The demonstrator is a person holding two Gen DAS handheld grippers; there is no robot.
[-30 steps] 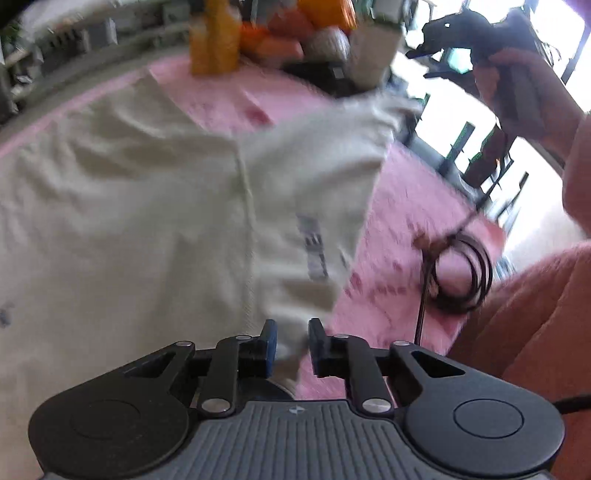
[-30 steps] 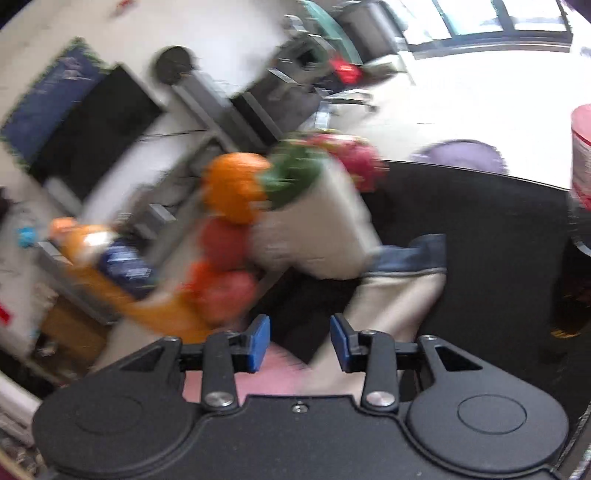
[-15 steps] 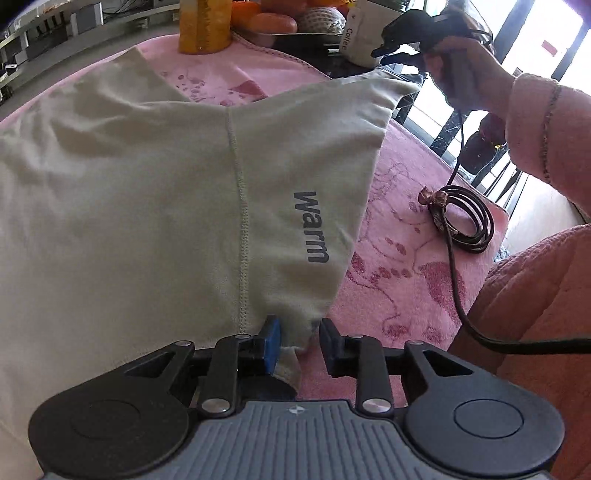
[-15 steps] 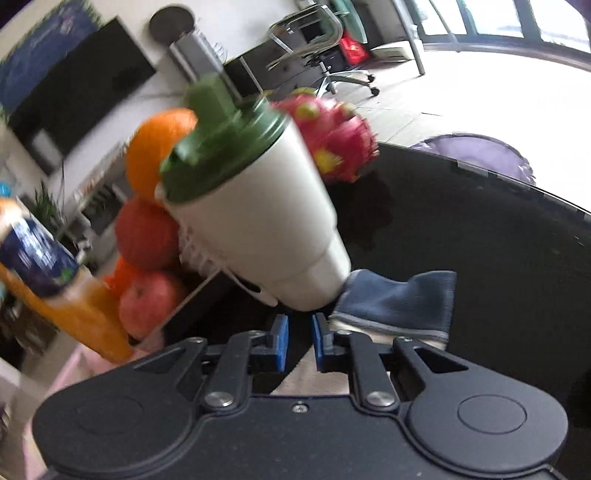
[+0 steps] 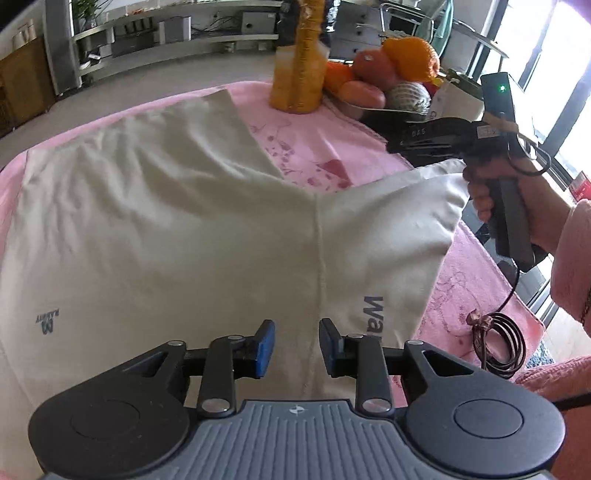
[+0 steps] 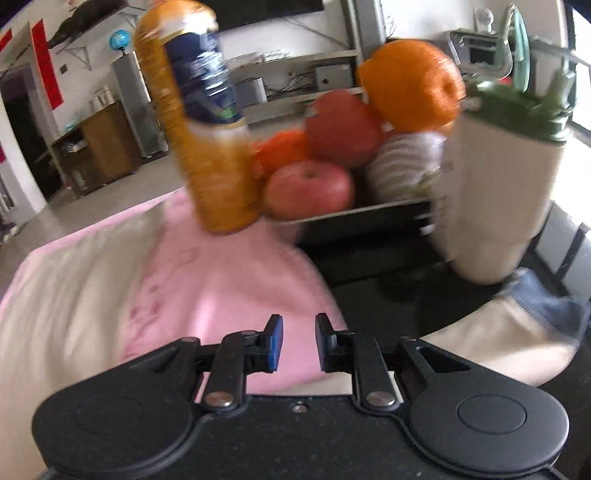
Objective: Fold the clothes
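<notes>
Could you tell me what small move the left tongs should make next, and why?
Probably lower the left tongs onto the near edge of the beige garment and pinch it, ready to fold. The garment lies spread and unfolded on the pink towel, and the tongs, which have just been opening, hover above it with nothing between them.

A pale grey floor [image 5: 155, 88] stretches behind the worktop to a long, low metal shelf unit [image 5: 177, 31] that carries small boxes and cables. A wooden cabinet [image 6: 107, 144] stands against a white wall [image 6: 85, 55] with red banners [image 6: 46, 62] beside a dark doorway [image 6: 22, 140]. Bright daylight pours through tall windows [image 5: 532, 55] on the right.
</notes>
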